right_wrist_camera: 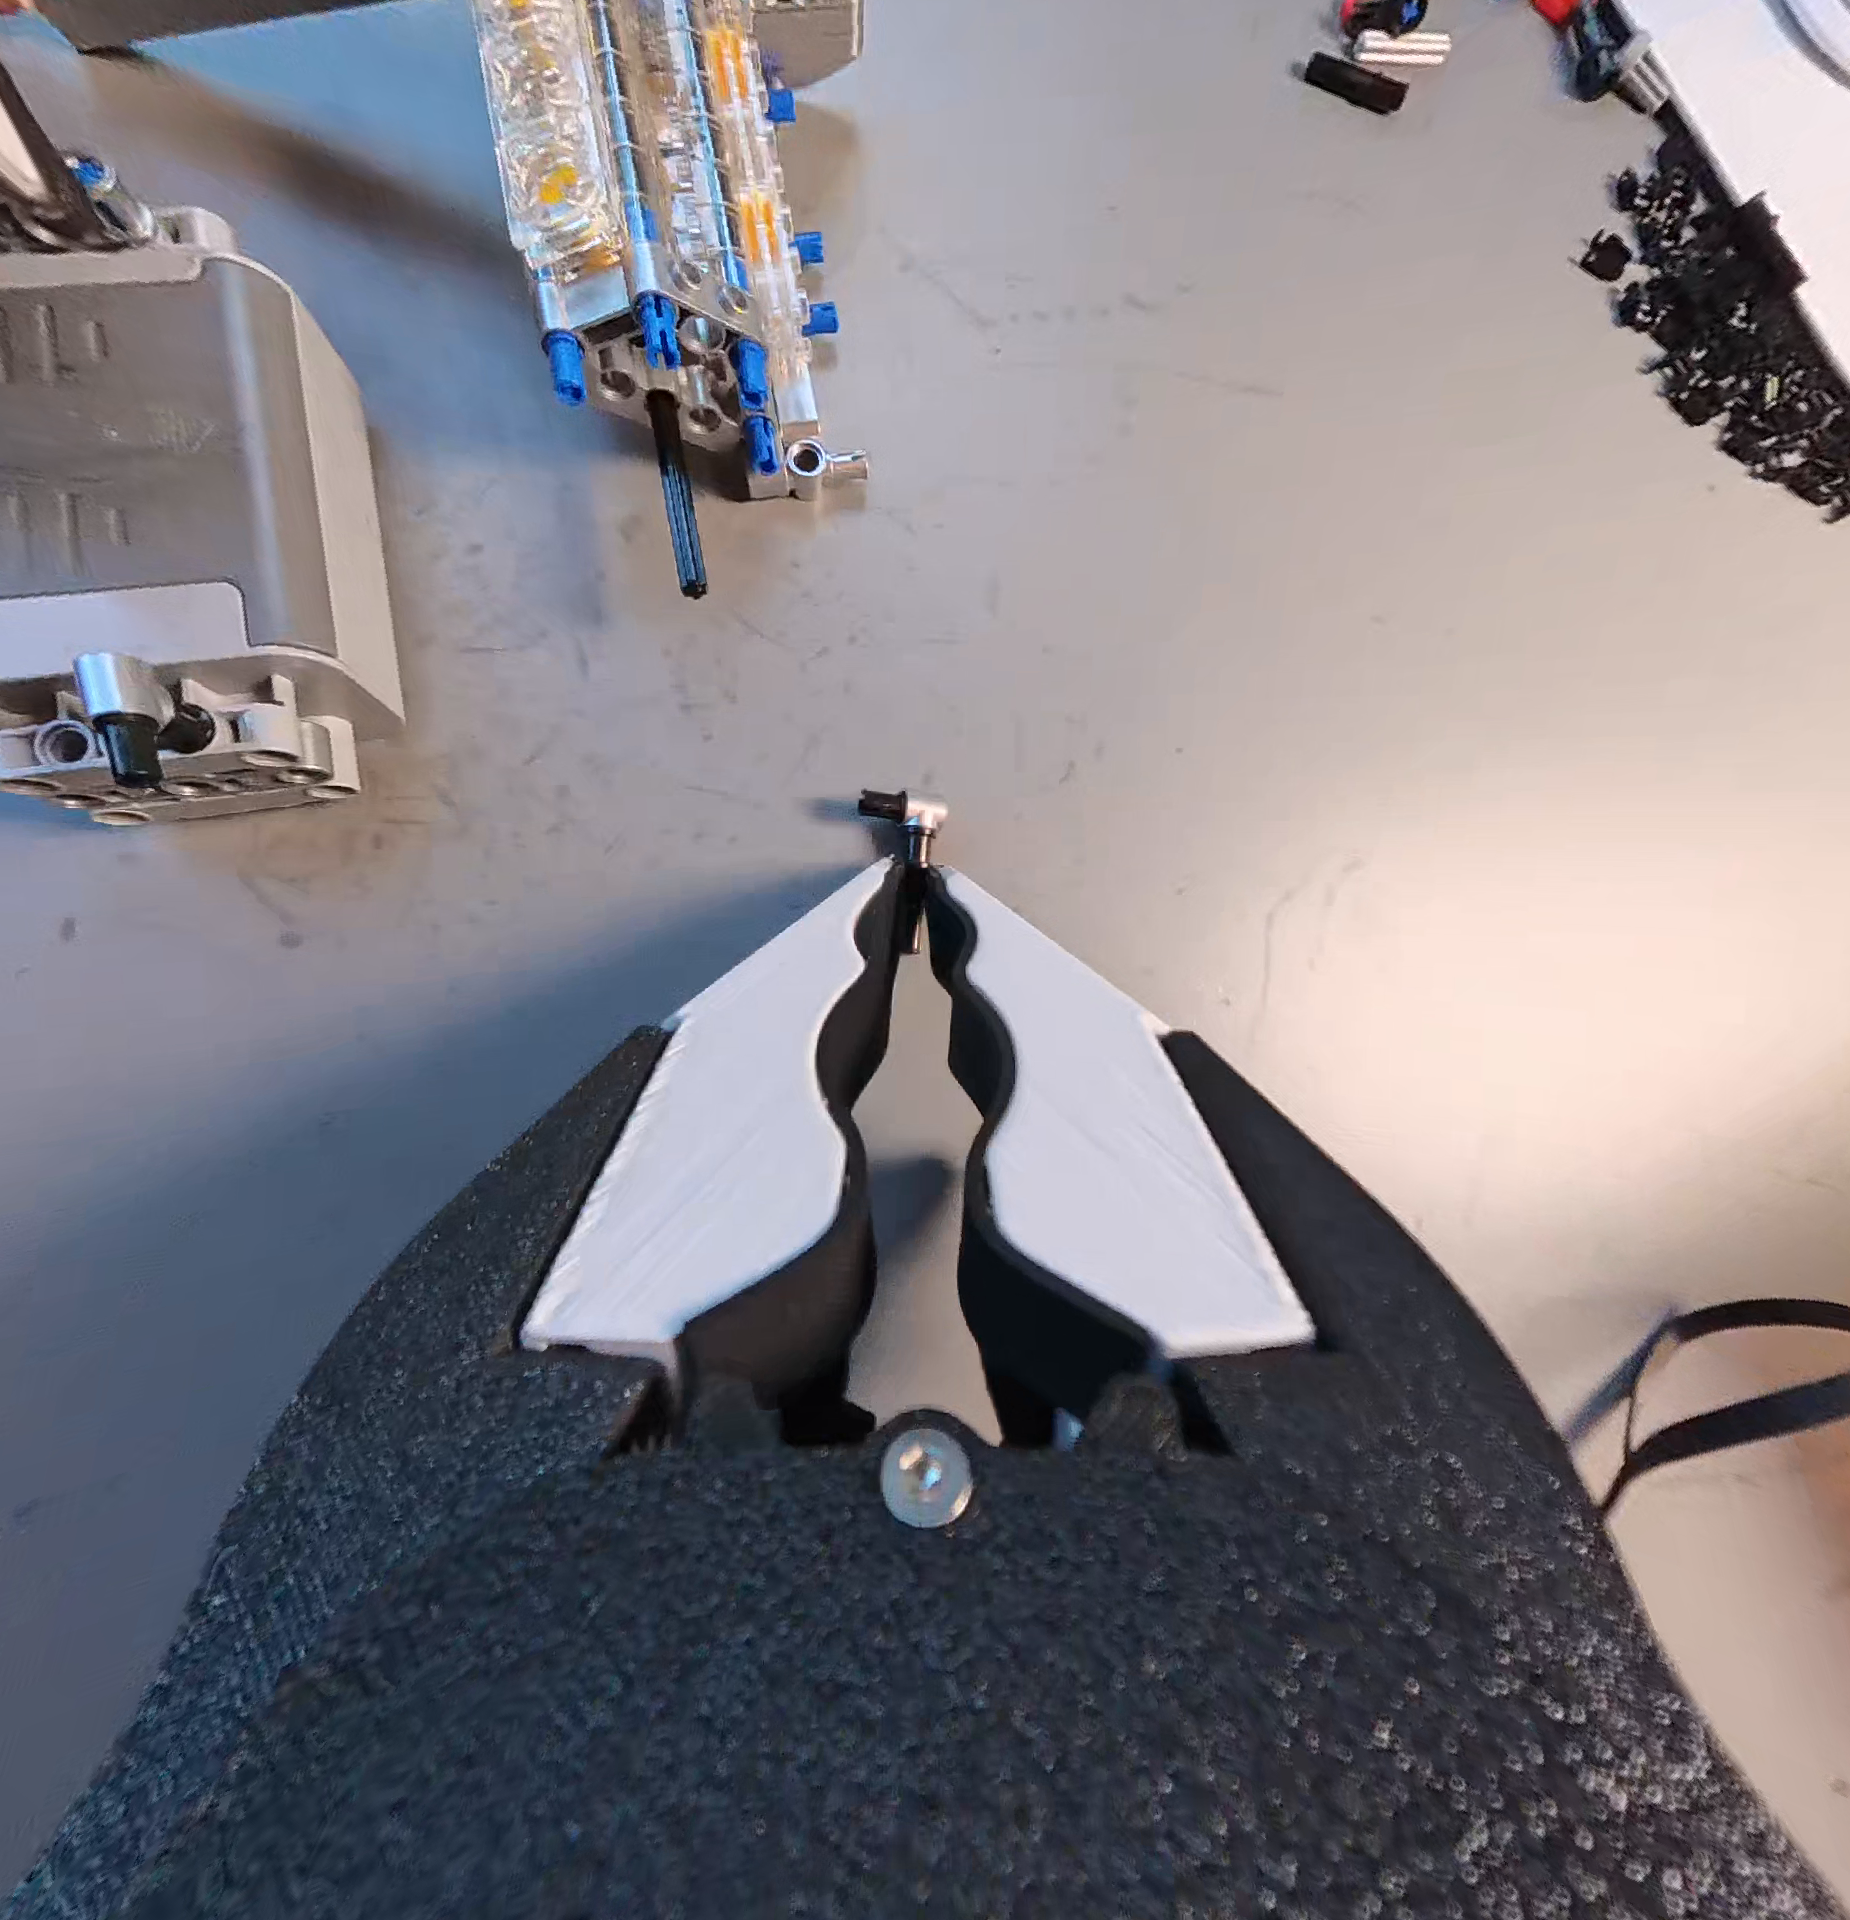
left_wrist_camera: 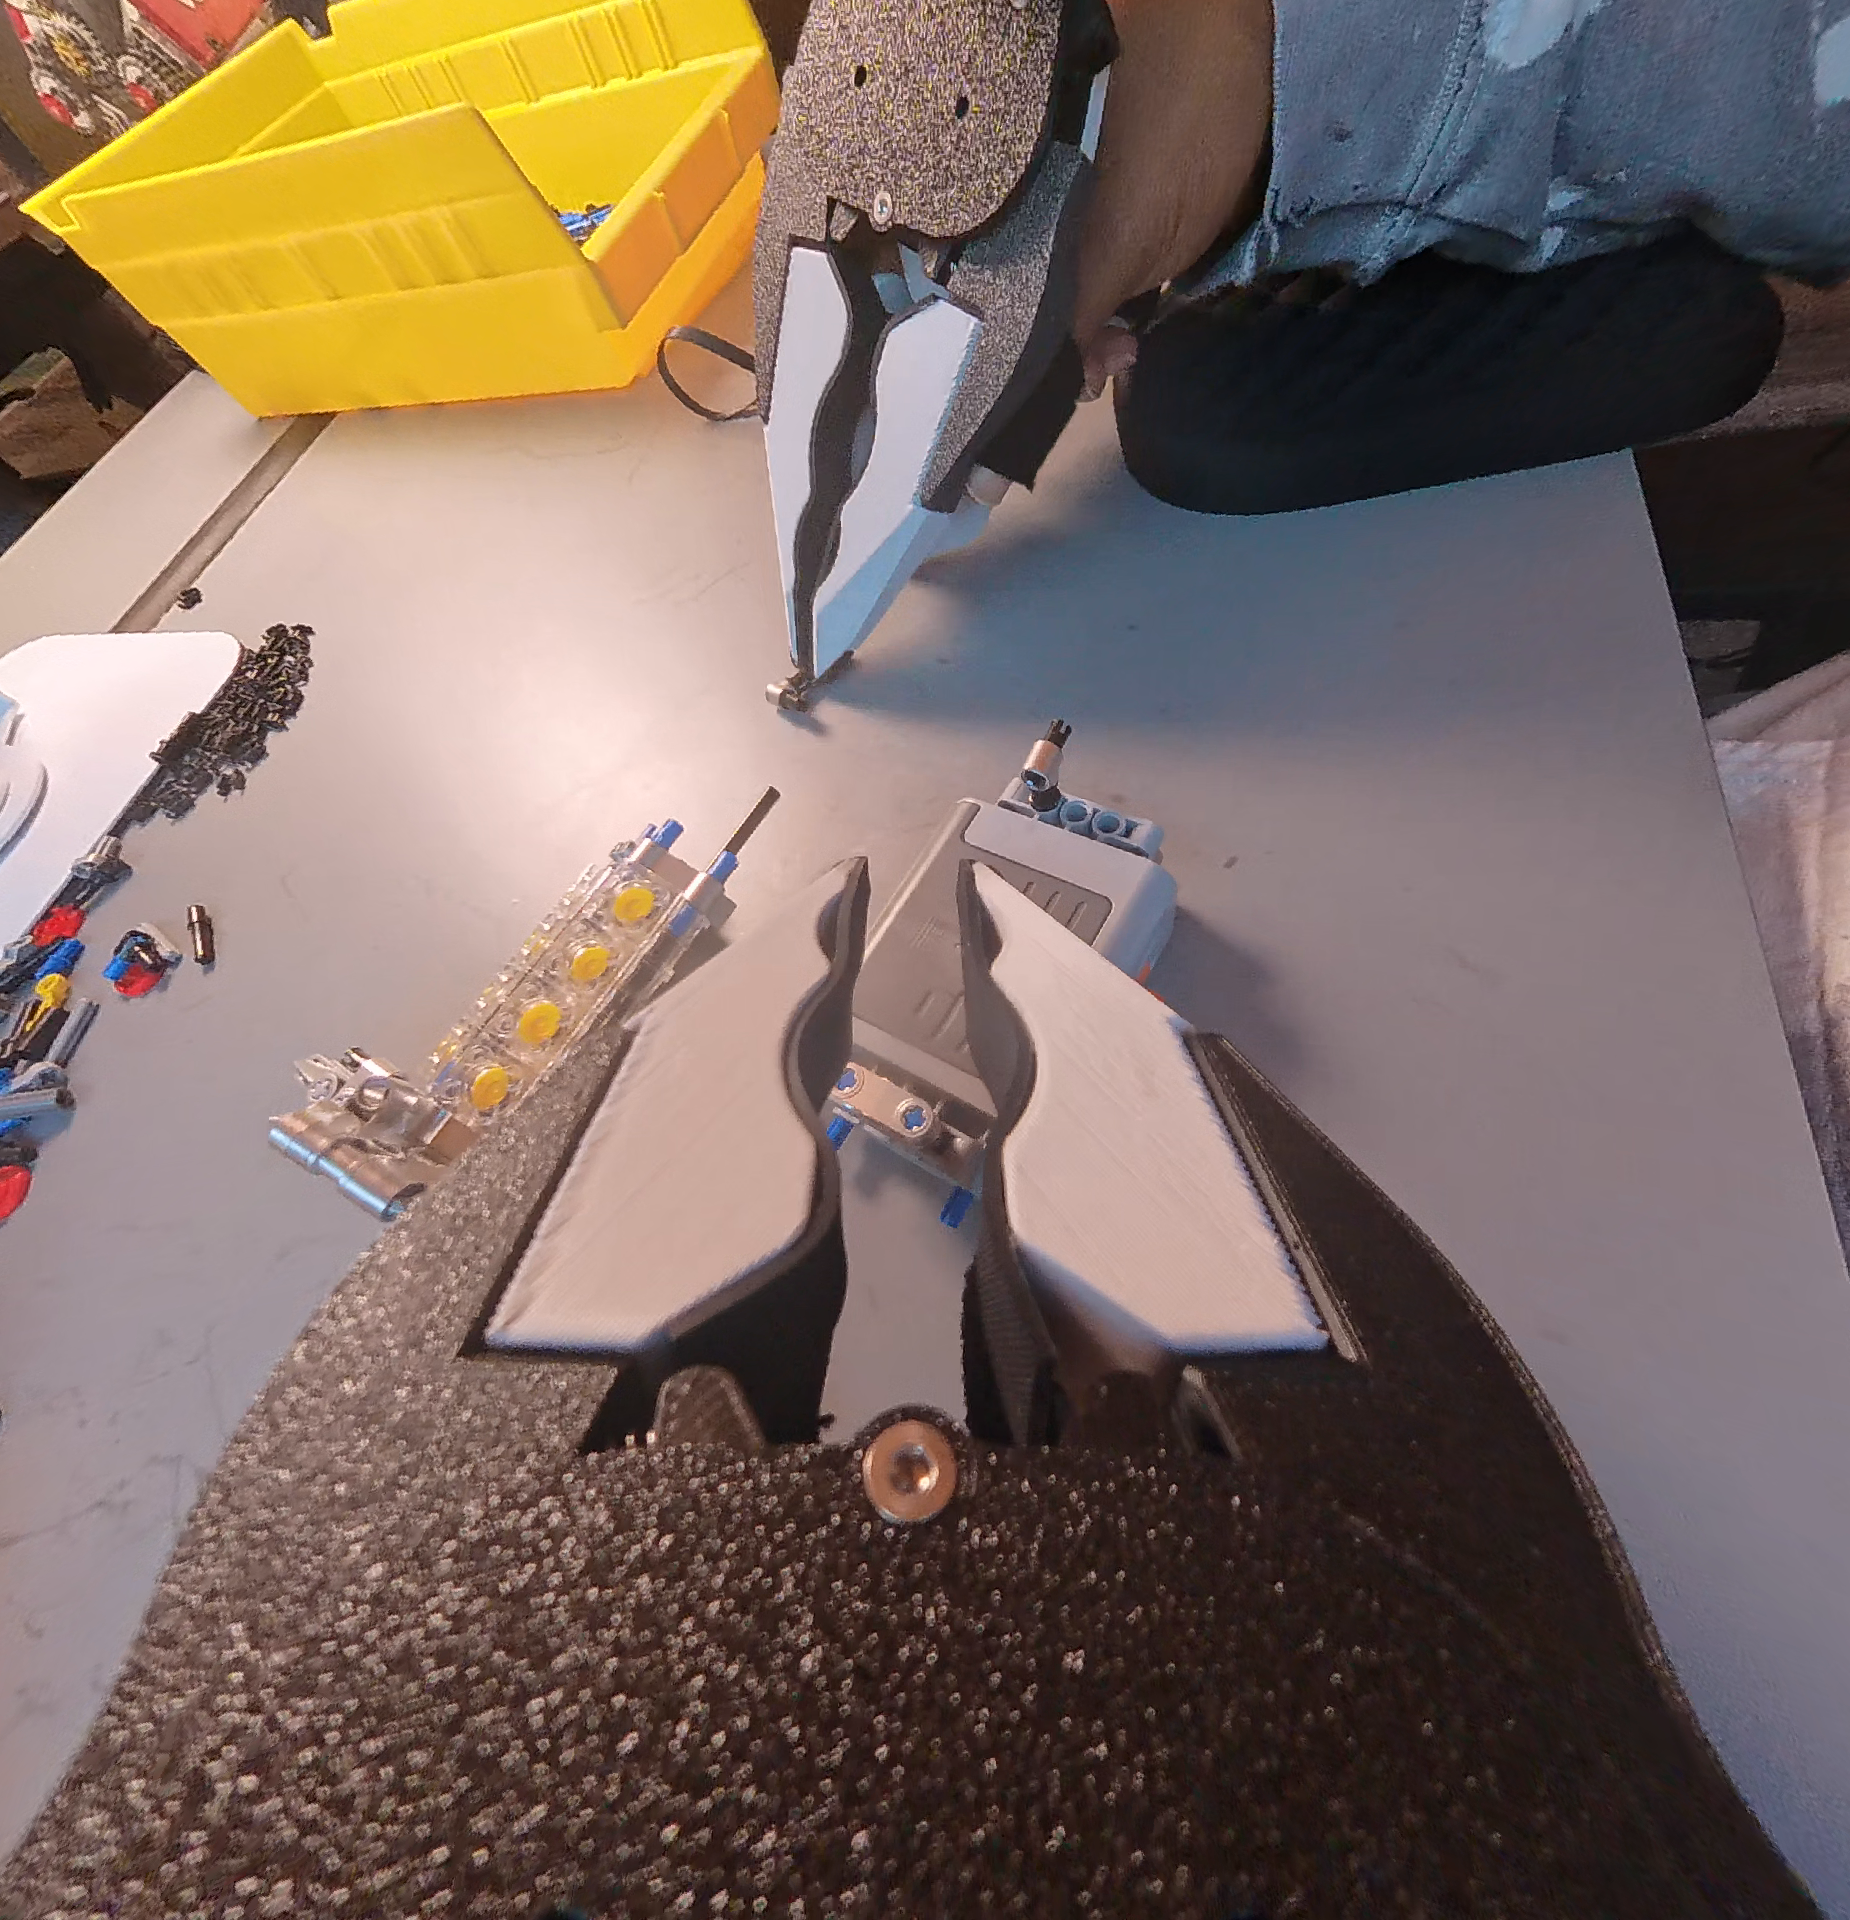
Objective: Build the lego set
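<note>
A pale grey desk [left_wrist_camera: 1368, 748] with a smooth, lightly scuffed top fills most of both views, its far edge running straight along the right of the left wrist view. A seam or groove [left_wrist_camera: 214, 520] crosses the desk near its back left corner. Beyond the right edge lies a surface covered in light, rumpled fabric [left_wrist_camera: 1804, 935]. Warm light pools on the desk top [right_wrist_camera: 1523, 935] at the right of the right wrist view, while the left side sits in cooler shade.
</note>
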{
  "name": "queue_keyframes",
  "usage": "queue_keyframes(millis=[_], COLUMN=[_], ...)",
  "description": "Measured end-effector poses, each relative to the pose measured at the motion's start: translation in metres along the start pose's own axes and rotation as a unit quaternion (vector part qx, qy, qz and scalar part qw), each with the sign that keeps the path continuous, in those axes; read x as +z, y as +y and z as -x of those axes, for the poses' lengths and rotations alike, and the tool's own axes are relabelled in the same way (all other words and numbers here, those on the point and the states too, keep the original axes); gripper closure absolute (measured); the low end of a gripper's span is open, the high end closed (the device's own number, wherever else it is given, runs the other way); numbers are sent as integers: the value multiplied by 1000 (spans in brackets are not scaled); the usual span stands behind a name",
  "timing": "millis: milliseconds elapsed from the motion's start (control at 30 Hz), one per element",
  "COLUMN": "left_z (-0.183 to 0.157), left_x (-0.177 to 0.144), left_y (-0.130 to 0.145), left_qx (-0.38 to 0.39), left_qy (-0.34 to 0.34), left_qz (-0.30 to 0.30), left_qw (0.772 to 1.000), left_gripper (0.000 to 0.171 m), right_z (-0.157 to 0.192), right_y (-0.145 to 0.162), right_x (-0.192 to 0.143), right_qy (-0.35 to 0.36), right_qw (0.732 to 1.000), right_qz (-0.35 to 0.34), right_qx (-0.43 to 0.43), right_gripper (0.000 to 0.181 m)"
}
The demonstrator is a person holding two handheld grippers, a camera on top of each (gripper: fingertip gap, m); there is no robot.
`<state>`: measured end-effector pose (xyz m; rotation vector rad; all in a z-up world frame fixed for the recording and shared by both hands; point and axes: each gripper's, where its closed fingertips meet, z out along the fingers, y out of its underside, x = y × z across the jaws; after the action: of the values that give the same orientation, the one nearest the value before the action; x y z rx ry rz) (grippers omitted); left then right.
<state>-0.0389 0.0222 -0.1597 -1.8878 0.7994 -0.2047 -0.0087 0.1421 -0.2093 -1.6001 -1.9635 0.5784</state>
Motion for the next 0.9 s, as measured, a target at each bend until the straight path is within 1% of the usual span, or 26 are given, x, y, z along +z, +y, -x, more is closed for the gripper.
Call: queue_keyframes(millis=[100,167,233,267,300,367,400,467,500,567,600,633,667,700,767,900], left_z=[0,-1,-2,-2,-1,2,2,3,3,3,3,3,4,4,5,5], left_x=[-3,-5,-8,-9,-10,-9,-9,-9,-9,-9,-9,-8,-9,-9,-10,-11], left_y=[-5,-12,-22,-26,-28,-26,-25,-23,-23,-24,-23,-22,-21,-20,-20,-20], left_qx=[-12,-29,-48,-56,-61,-62,-60,-59,-57,-54,-53,-51,-50,-49,-51,-53], left_qy=[5,13,23,26,25,19,16,11,11,10,9,8,6,5,5,8], left_qz=[-16,-37,-66,-77,-82,-79,-76,-72,-72,-71,-69,-66,-65,-64,-64,-65], left_qw=[1000,999,996,995,994,995,995,996,996,996,996,996,997,997,997,996], left_gripper=[156,156,156,156,156,156,156,156,156,156,156,156,156,156,156,156], right_z=[8,25,44,43,35,7,-8,-37,-49,-64,-64,-65,-68,-72,-72,-70], right_y=[-19,-42,-68,-74,-76,-69,-61,-40,-31,-15,-11,-5,-7,-5,-5,-4], right_x=[-12,-28,-46,-51,-53,-50,-46,-30,-20,0,9,18,21,22,21,18], right_qy=[-3,-23,-47,-34,-5,57,75,90,87,65,46,38,45,56,58,60], right_qw=[998,991,979,977,978,984,987,992,994,996,996,996,994,994,994,995], right_qz=[-58,-123,-192,-204,-199,-165,-139,-86,-67,-35,-24,-7,-15,-6,0,-10], right_qx=[-32,-53,-56,-56,-56,-46,-34,-17,-5,46,69,86,95,92,92,75], right_gripper=[181,181,181,181,181,181,176,150,143,139,141,154,169,181,181,181])
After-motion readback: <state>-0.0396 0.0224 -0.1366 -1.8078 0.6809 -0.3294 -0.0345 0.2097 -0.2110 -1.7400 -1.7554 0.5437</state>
